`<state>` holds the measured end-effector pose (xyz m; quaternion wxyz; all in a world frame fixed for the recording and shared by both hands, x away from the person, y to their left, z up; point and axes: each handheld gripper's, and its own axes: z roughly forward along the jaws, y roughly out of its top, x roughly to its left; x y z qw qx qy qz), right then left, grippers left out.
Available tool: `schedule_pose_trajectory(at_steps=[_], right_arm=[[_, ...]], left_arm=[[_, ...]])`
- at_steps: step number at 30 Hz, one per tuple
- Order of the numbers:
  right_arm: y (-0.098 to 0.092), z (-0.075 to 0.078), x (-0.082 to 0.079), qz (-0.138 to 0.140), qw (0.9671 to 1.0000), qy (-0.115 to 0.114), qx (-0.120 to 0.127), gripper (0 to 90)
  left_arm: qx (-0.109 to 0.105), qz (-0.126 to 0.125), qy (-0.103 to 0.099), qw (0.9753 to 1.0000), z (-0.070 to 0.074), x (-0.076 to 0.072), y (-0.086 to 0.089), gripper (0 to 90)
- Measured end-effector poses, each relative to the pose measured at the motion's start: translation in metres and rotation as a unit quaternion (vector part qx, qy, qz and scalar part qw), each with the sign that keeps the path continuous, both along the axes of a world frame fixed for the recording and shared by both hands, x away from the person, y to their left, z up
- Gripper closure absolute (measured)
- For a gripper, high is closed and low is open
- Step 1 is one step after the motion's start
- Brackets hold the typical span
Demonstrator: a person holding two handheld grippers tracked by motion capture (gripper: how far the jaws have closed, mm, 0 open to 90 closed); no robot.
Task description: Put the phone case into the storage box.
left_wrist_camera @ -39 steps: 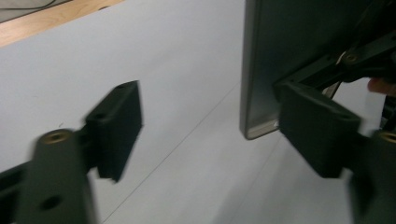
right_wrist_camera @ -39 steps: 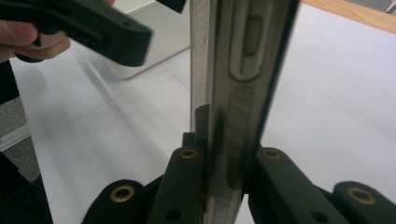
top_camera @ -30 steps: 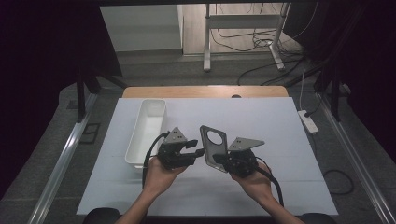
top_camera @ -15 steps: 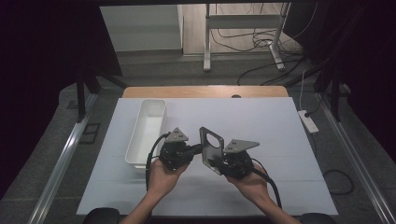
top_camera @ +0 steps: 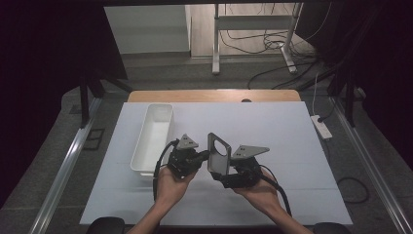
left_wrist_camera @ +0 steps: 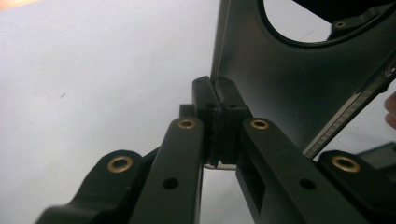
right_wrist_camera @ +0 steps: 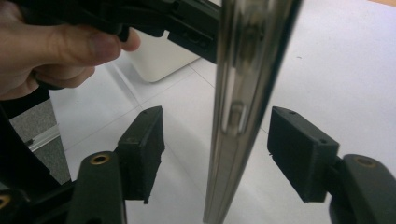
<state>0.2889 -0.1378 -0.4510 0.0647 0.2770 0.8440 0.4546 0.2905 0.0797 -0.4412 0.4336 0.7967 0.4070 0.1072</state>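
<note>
Since before, both claws had slid left. My left claw (top_camera: 203, 156) pinched the plate's (top_camera: 218, 153) edge, holding it upright above the worktop (top_camera: 292, 126). My right claw (right_wrist_camera: 215, 154) hung open around it, plate between its jaws.

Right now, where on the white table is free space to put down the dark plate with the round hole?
The white table is bare to the right of the right gripper, up to its right edge, and along the far side beyond the dark plate. The left is crowded: the white tray lies close beside the left gripper, which clamps the plate.
</note>
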Motion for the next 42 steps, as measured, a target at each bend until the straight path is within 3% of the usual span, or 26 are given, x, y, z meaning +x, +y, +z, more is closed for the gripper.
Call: schedule_pose_trajectory(at_steps=[10, 15, 29, 36, 42], right_arm=[[-0.01, 0.001, 0.005, 0.002, 0.9997, 0.023, -0.005, 27.6], [-0.018, 0.001, 0.007, -0.004, 0.9998, 0.014, -0.016, 25.6], [-0.039, 0.004, 0.011, -0.02, 0.9994, 0.017, -0.023, 21.1], [-0.048, 0.0, 0.009, -0.019, 0.9985, 0.02, -0.048, 16.2], [-0.057, 0.0, 0.008, -0.027, 0.9984, 0.02, -0.046, 14.6]], left_arm=[[-0.004, 0.009, 0.006, 0.9999, -0.001, 0.006, 0.01, 88.9], [-0.007, 0.013, 0.007, 0.9999, -0.001, 0.008, 0.017, 88.9], [-0.005, 0.016, 0.006, 0.9998, 0.003, 0.013, 0.027, 88.9], [0.001, 0.02, 0.01, 0.9997, 0.004, 0.018, 0.034, 88.8], [-0.002, 0.023, 0.011, 0.9997, 0.006, 0.021, 0.039, 88.8]])
